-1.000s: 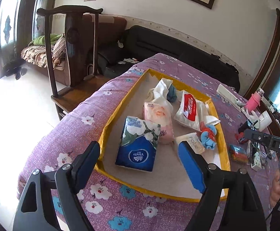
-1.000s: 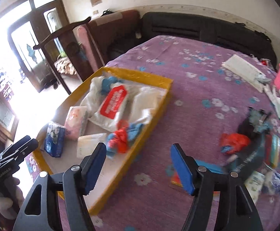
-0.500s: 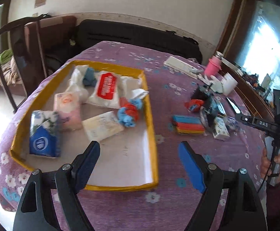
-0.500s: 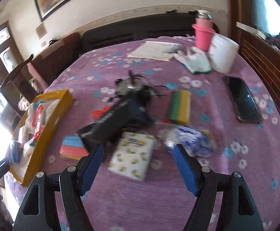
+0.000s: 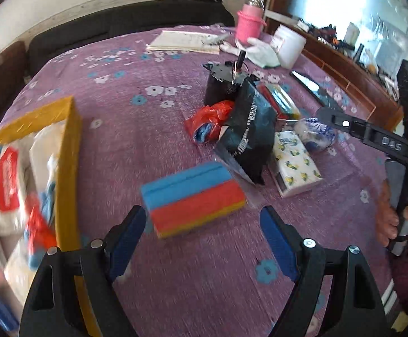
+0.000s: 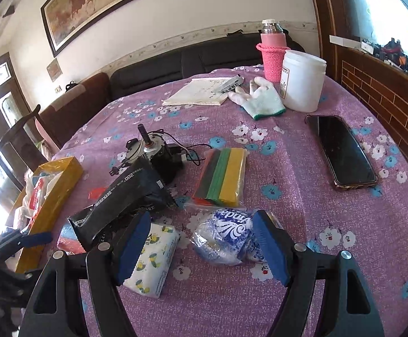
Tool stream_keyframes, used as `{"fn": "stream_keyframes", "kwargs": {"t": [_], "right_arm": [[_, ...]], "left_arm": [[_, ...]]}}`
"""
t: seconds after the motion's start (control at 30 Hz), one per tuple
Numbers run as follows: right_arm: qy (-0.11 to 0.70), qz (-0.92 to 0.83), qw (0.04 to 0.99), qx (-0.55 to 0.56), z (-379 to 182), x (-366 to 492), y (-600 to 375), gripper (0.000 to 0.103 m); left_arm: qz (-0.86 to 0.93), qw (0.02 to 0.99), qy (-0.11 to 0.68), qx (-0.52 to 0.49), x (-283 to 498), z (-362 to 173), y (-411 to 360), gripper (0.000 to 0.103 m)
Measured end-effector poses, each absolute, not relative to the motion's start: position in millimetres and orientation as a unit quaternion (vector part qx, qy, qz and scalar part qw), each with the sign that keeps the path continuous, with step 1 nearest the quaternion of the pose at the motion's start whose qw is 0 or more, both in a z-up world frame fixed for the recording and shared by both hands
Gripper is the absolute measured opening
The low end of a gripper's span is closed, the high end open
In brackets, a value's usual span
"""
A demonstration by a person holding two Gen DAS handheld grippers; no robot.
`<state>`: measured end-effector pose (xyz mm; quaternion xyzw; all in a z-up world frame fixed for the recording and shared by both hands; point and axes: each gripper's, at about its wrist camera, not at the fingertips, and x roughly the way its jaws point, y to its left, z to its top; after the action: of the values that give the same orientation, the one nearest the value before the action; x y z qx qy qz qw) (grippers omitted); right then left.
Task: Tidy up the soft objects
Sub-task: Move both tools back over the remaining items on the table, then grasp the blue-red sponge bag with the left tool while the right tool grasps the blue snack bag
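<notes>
Both tools empty w/ jaws spread. Left gripper (image 5: 204, 241) hangs just short of the striped sponge block (image 5: 193, 195), which lies on the purple tablecloth (image 5: 136, 129) betw. the yellow tray (image 5: 68, 151) at the left edge and the clutter mid-table. Right gripper (image 6: 201, 241) has just been opening a bit more; it frames the crumpled blue-white tissue pack (image 6: 223, 236), pads not pressing it yet, w/ the lemon-print tissue pack (image 6: 153, 258) just beside its left finger. Risks, as I judge them: that left finger could catch the lemon pack and drag or pinch both at once. The blue-white wrap looks slick and squashy, so a shallow bite may slip off. The black foil bag (image 6: 122, 193) leans over both packs and the sponge block's far end; a lift could tip it, or snag the wires of the small motor (image 6: 159, 151) behind it. Tray's already crowded at its far end, so drop-offs may pile up or spill over the rim. Left view is blurred; the approach may overshoot.
</notes>
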<state>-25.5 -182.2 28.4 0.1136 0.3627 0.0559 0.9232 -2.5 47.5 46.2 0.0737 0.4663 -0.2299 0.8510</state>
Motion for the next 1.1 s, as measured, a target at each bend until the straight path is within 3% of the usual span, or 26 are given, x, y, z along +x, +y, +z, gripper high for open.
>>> {"fn": "stream_keyframes", "kwargs": {"t": [0.43, 0.53, 0.73, 0.8, 0.87, 1.03, 1.1], "right_arm": [[0.384, 0.053, 0.908, 0.156, 17, -20, -202, 0.082], [0.385, 0.052, 0.907, 0.161, 16, -21, -204, 0.082], [0.383, 0.046, 0.907, 0.168, 15, -23, -207, 0.083], [0.384, 0.042, 0.906, 0.172, 15, -23, -210, 0.083], [0.384, 0.039, 0.905, 0.178, 14, -23, -214, 0.083], [0.375, 0.012, 0.902, 0.215, 13, -26, -236, 0.083], [0.376, 0.007, 0.896, 0.235, 9, -26, -245, 0.083]], "left_arm": [[-0.251, 0.812, 0.502, 0.160, 30, 22, 5, 0.087], [-0.249, 0.813, 0.502, 0.159, 15, 26, 7, 0.071], [-0.239, 0.817, 0.503, 0.149, -25, 27, 11, 0.069], [-0.237, 0.821, 0.501, 0.138, -32, 25, 14, 0.072], [-0.232, 0.827, 0.496, 0.128, -37, 22, 17, 0.084], [-0.236, 0.835, 0.484, 0.113, -44, 17, 15, 0.103], [-0.229, 0.834, 0.484, 0.130, -46, 15, 11, 0.103]]}}
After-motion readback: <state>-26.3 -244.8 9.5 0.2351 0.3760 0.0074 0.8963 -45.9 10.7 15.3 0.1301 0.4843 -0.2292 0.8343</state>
